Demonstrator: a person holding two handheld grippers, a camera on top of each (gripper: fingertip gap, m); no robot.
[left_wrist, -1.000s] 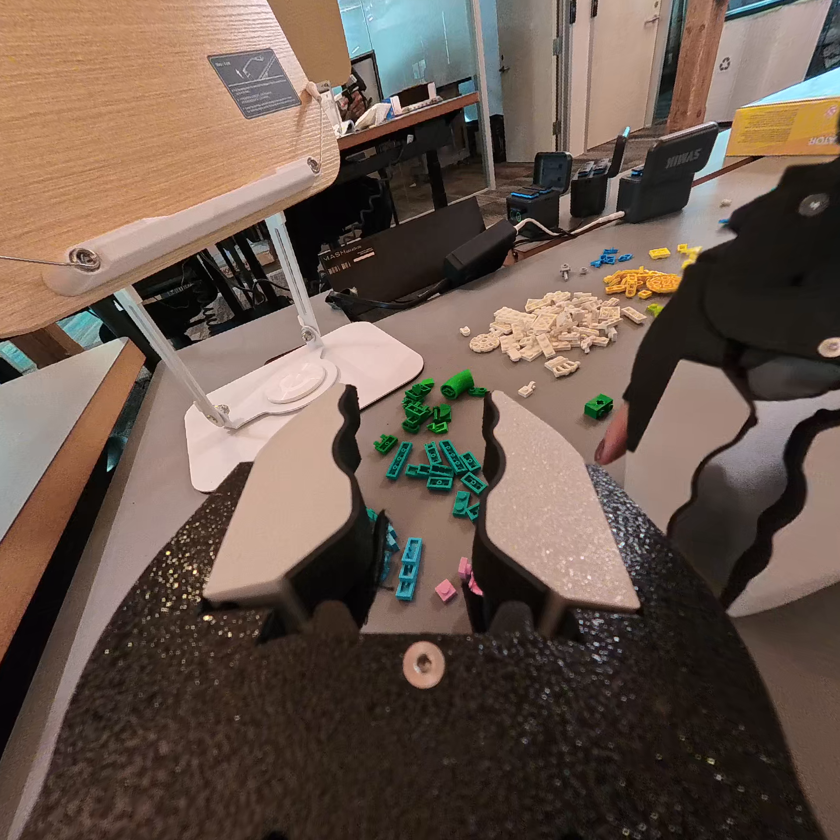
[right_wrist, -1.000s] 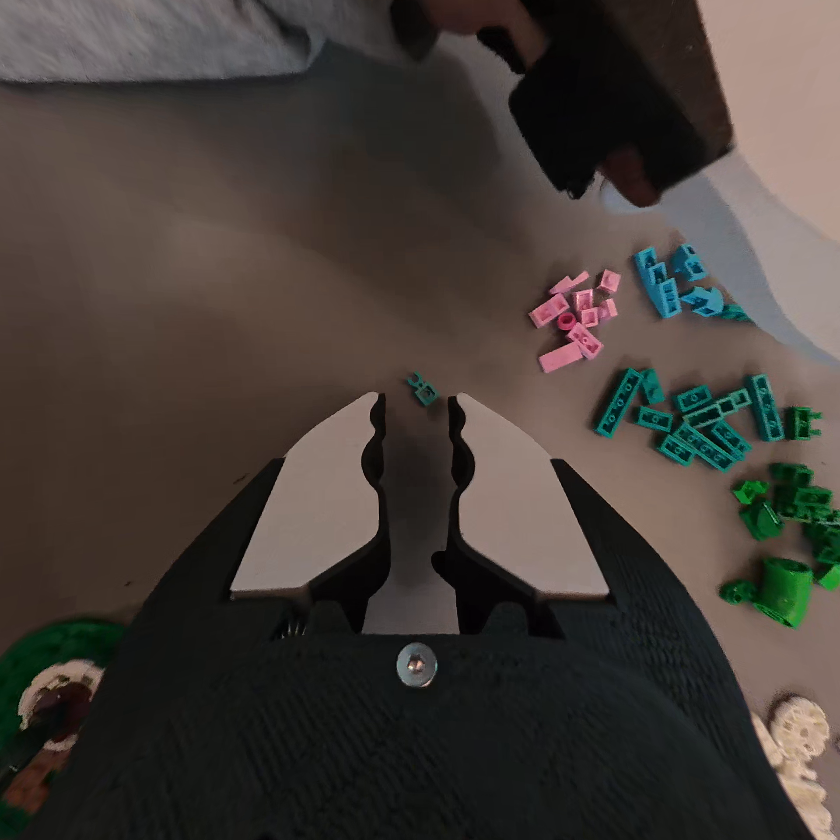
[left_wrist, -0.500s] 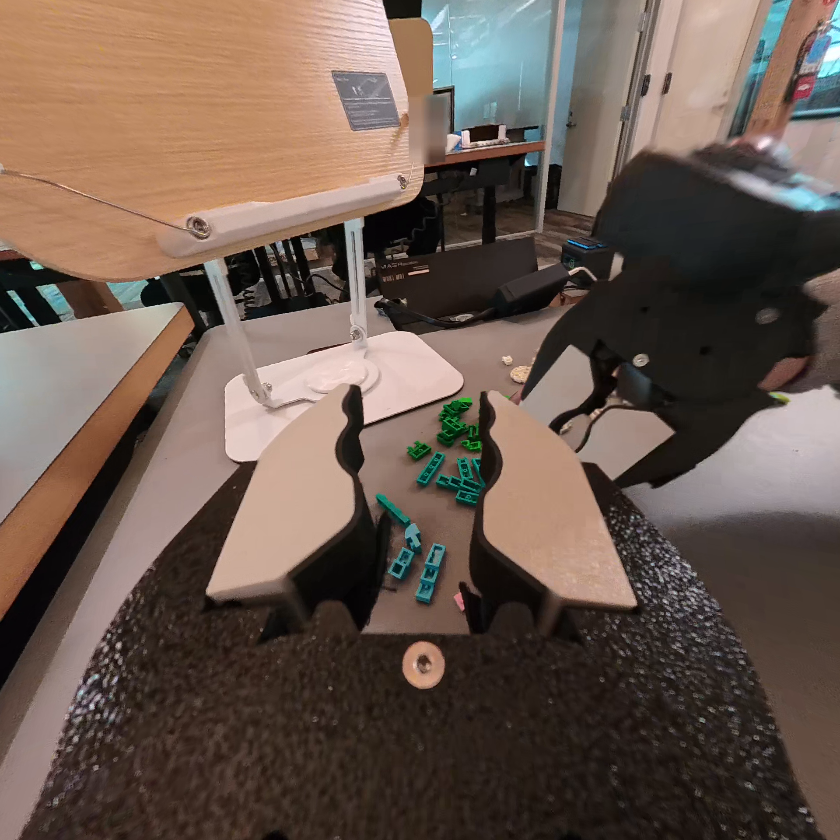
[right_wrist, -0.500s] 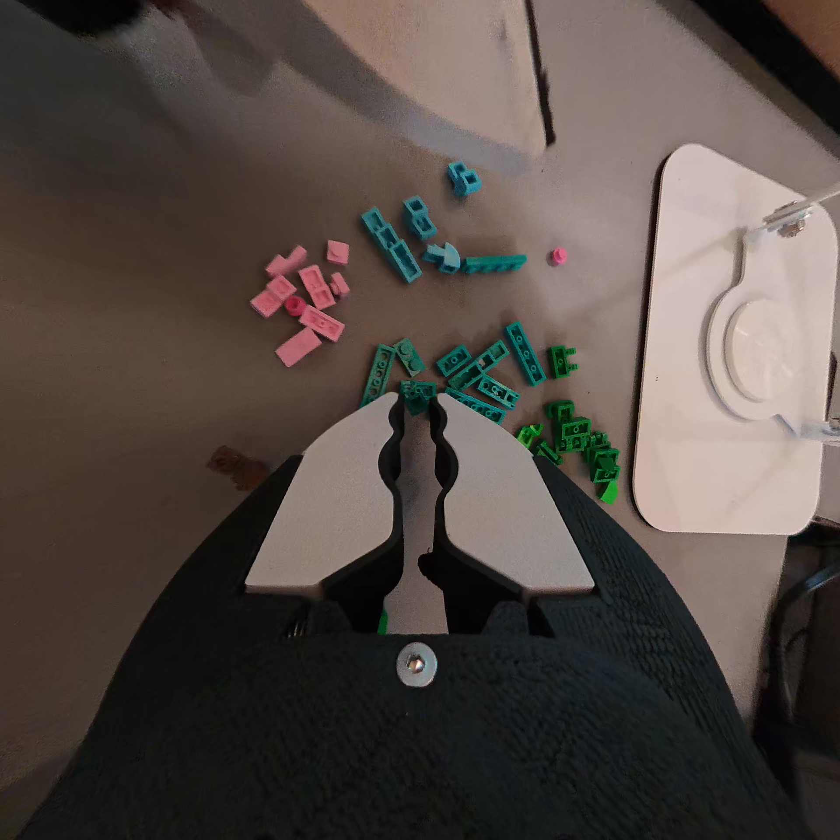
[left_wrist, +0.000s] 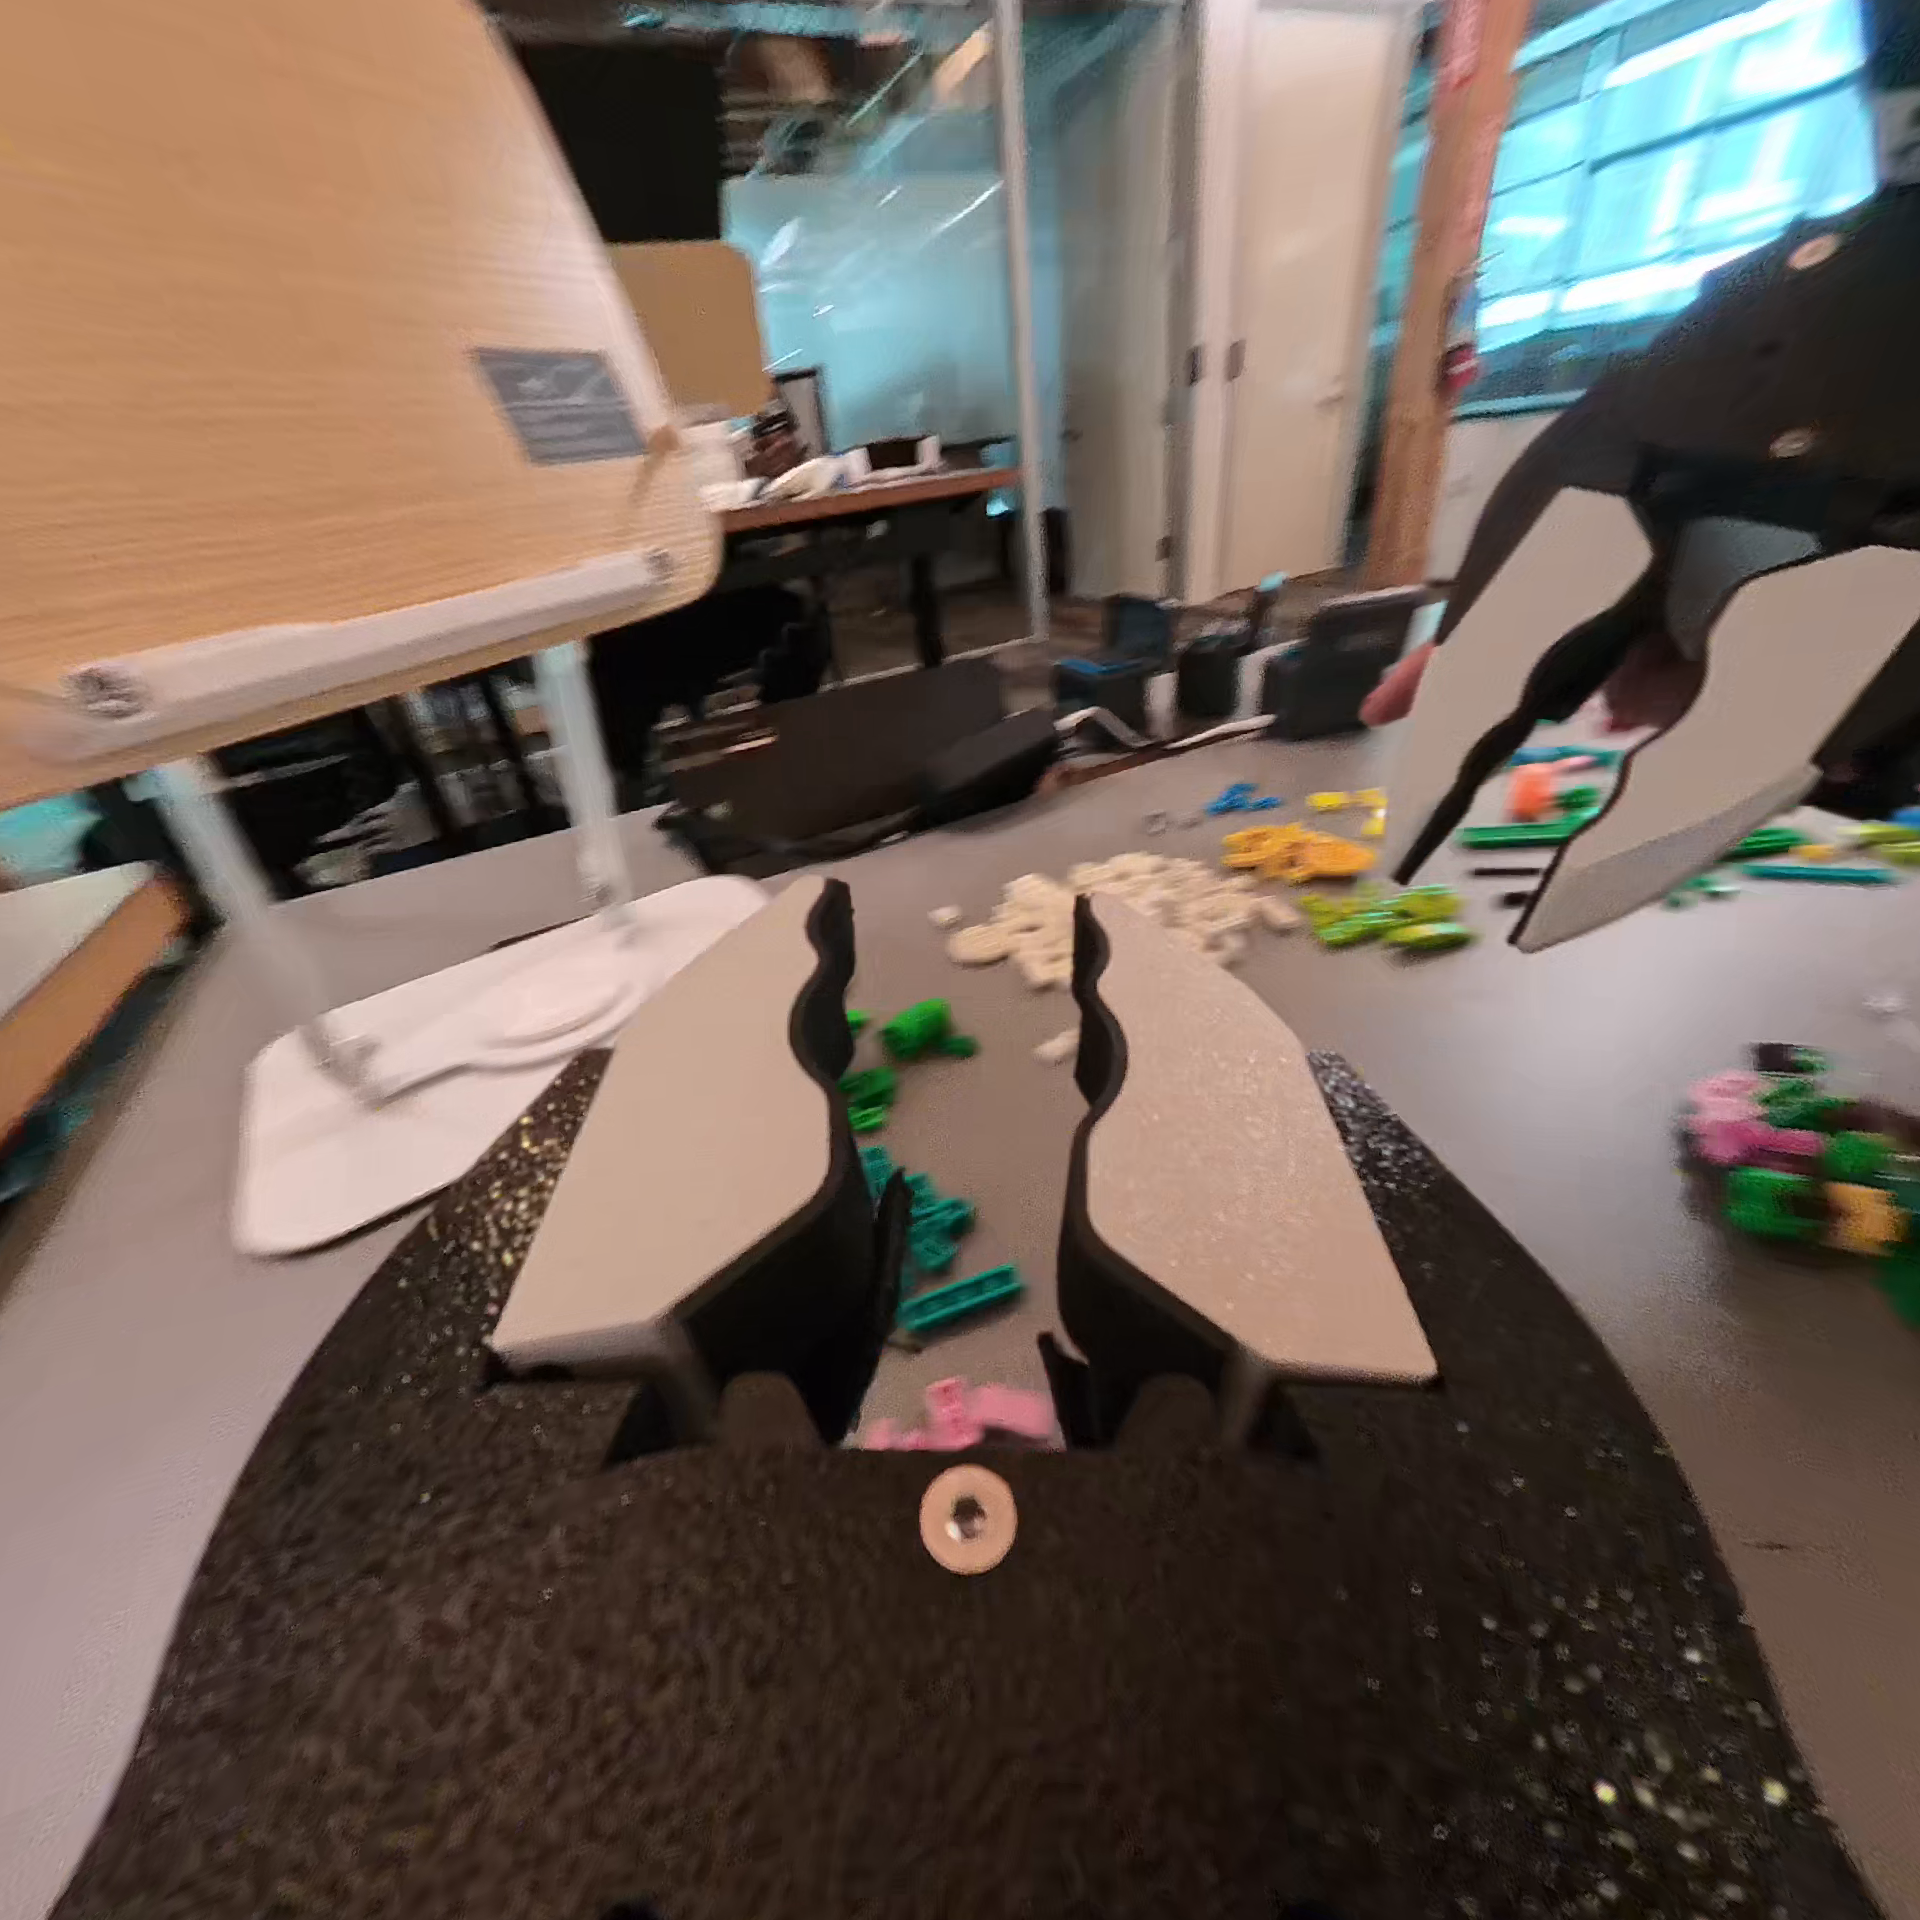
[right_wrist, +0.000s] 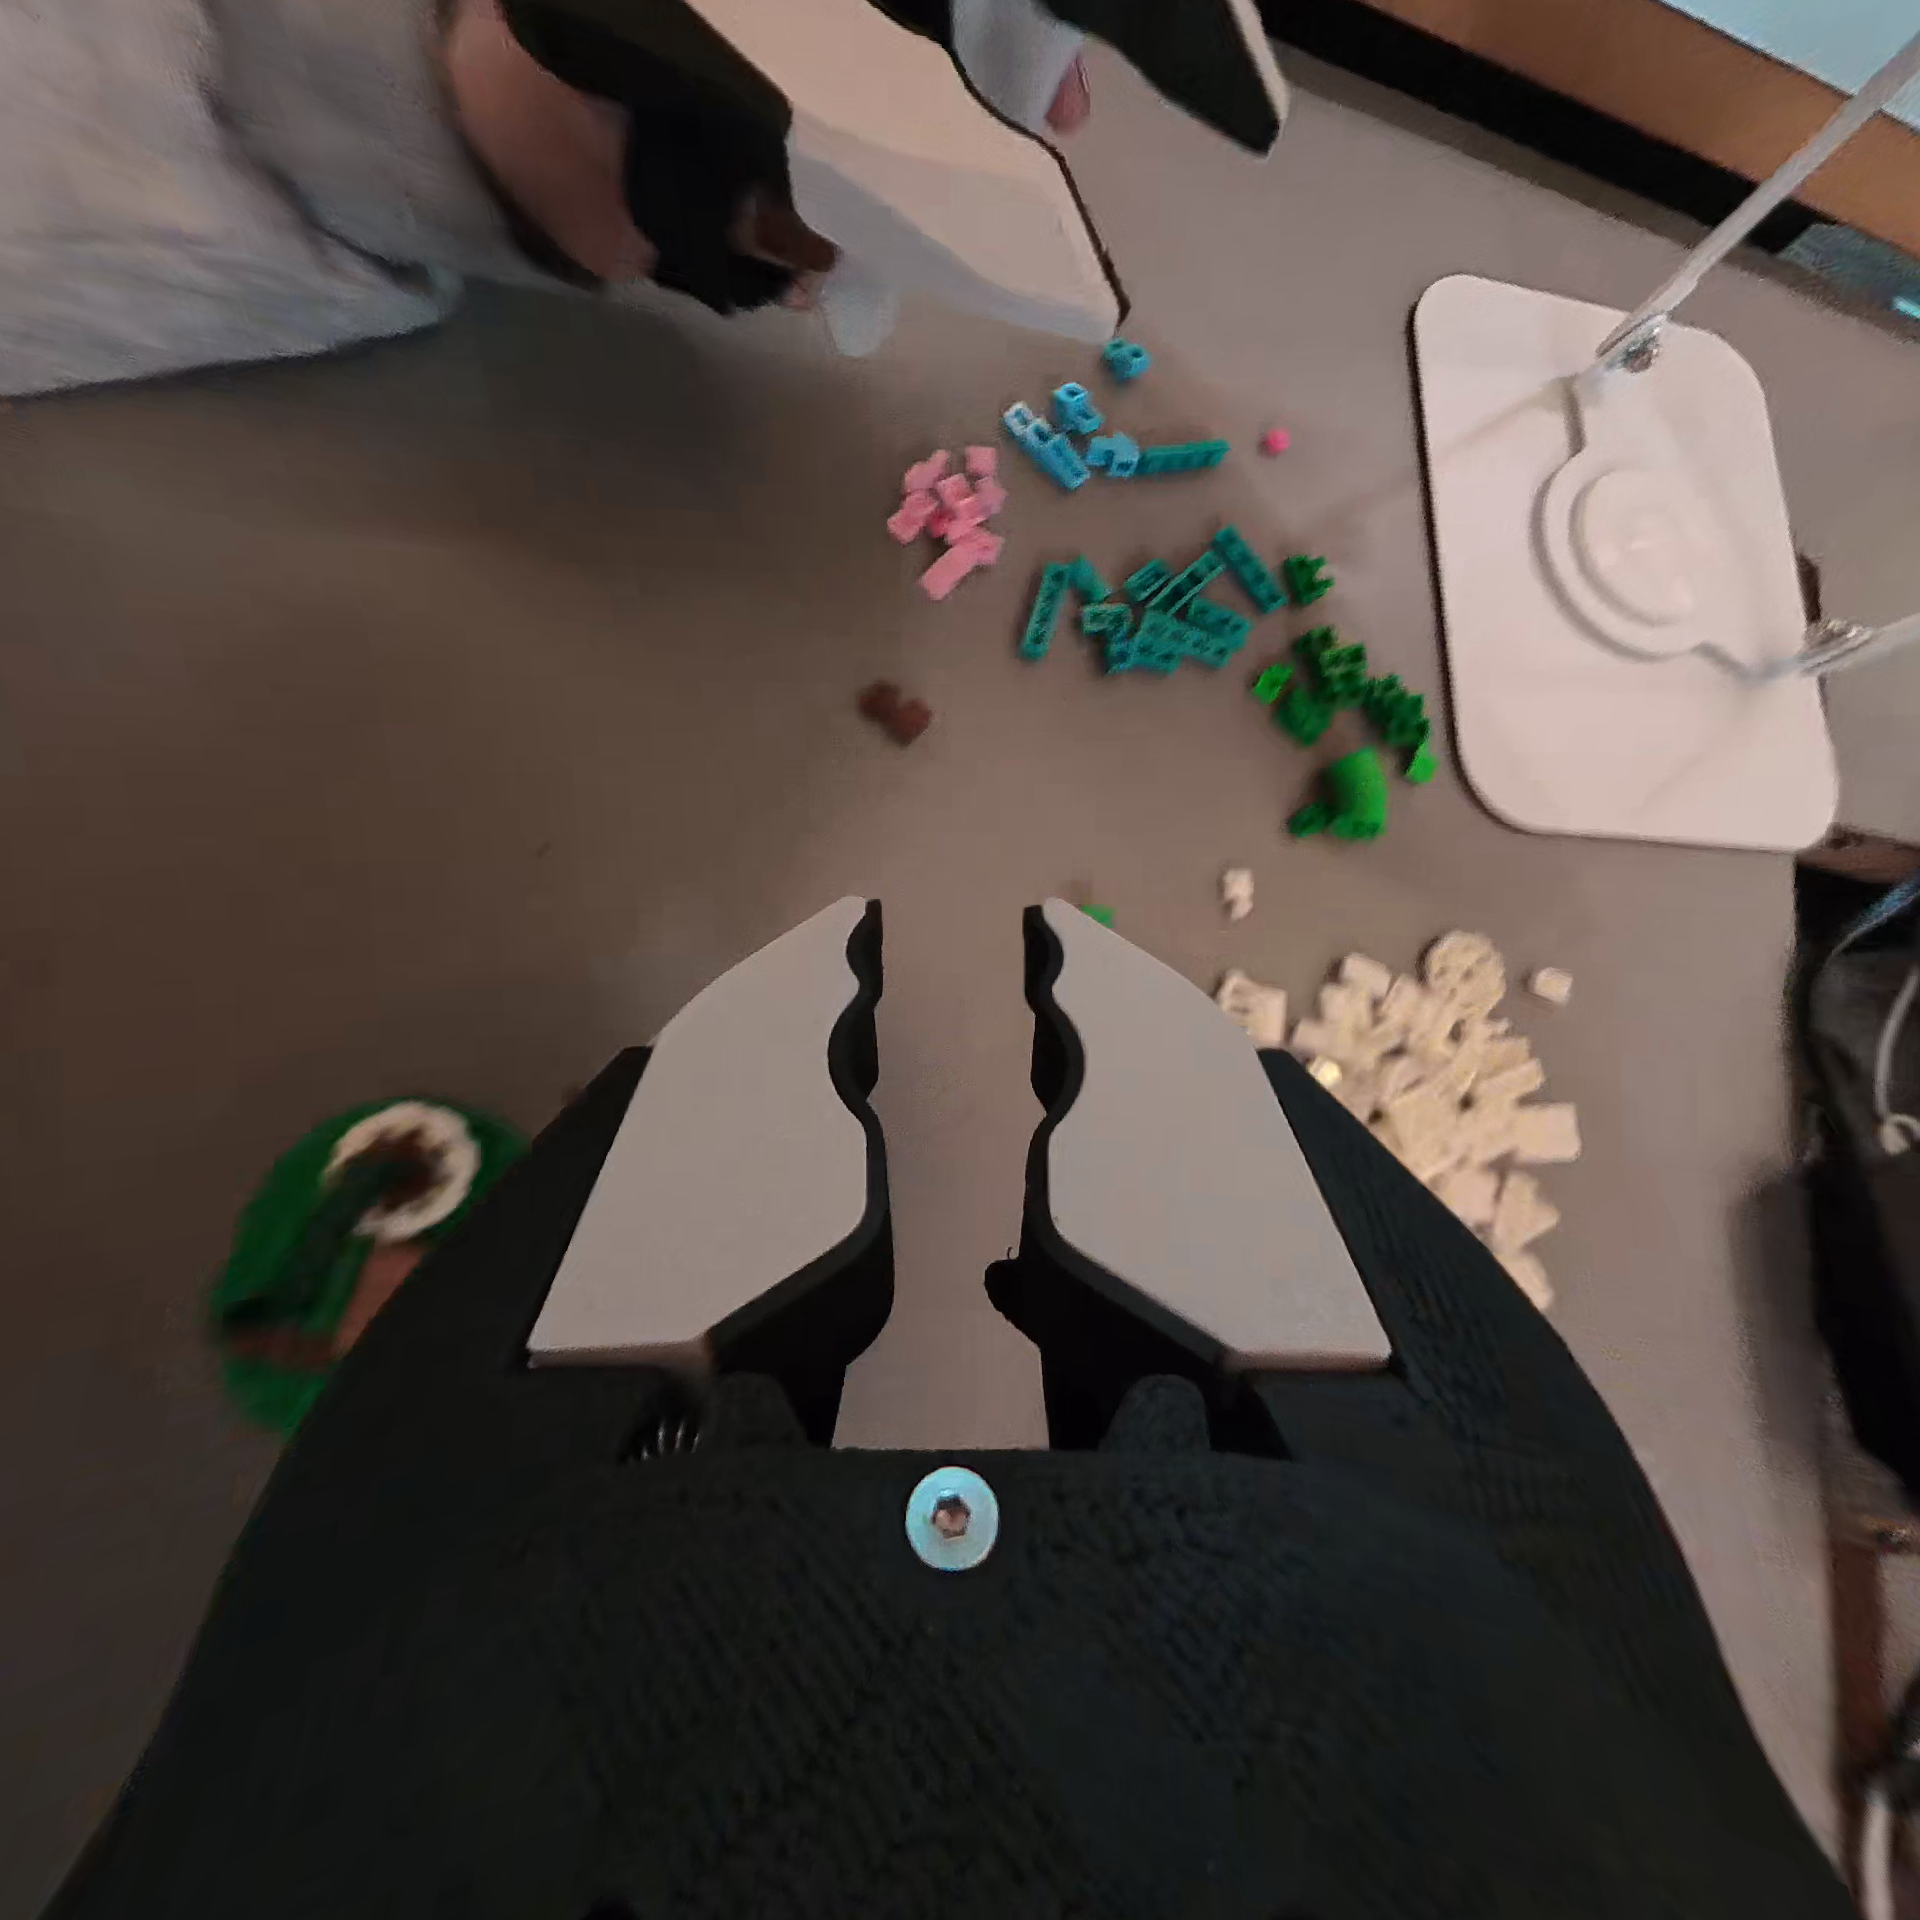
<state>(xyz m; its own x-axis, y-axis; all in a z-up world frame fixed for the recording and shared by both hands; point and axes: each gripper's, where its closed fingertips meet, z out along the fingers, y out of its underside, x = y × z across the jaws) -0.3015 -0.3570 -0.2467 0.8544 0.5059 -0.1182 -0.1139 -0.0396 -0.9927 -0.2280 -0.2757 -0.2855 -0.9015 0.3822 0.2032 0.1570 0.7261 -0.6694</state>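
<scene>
left gripper (left_wrist: 961, 914) open, bare, over teal bricks (left_wrist: 940, 1226) | right gripper (right_wrist: 951, 914) open, bare, above table (right_wrist: 520, 727), near white bricks (right_wrist: 1434, 1070)

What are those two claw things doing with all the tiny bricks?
A person holds a gripper in each hand above a grey table. Both are open and hold nothing. The left gripper hangs over the teal bricks and green bricks. The right gripper hangs over bare table, near the white bricks. The bricks lie in piles by colour, pink bricks and blue bricks too, beside a white stand base.
</scene>
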